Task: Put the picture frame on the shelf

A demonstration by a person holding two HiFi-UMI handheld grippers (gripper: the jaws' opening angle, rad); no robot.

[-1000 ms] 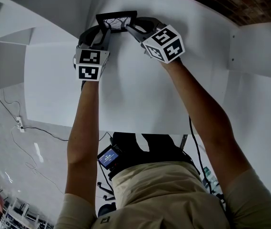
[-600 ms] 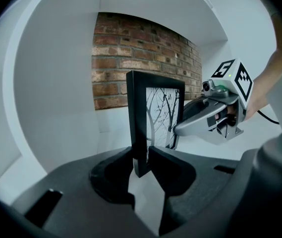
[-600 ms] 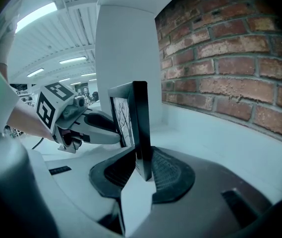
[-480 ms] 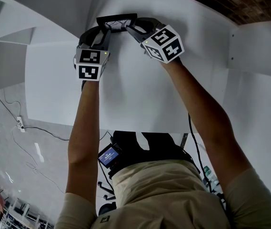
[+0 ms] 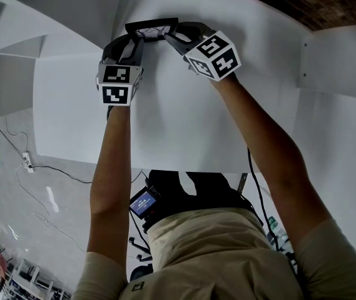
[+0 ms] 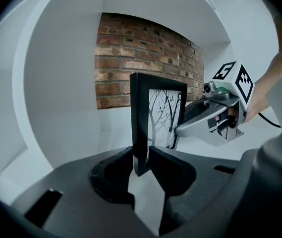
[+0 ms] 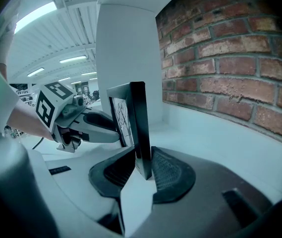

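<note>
White shelf [image 5: 178, 124] bay, backed by a brick wall [image 7: 230, 58]. The picture frame [image 6: 158, 118] is held upright near the back. Its two side edges are pinched by the narrowed jaws of the left gripper [image 6: 141, 165] and the right gripper [image 7: 143, 170], presumably so that tilt is prevented. Base contact cannot be confirmed. Clearance is seen behind the frame, and the front is open for withdrawal.

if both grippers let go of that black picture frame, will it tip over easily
Probably stiff: the thin black picture frame stands straight, pinched only at its side edges. Likely tippy: it is tall, narrow, and no back stand shows.
</note>
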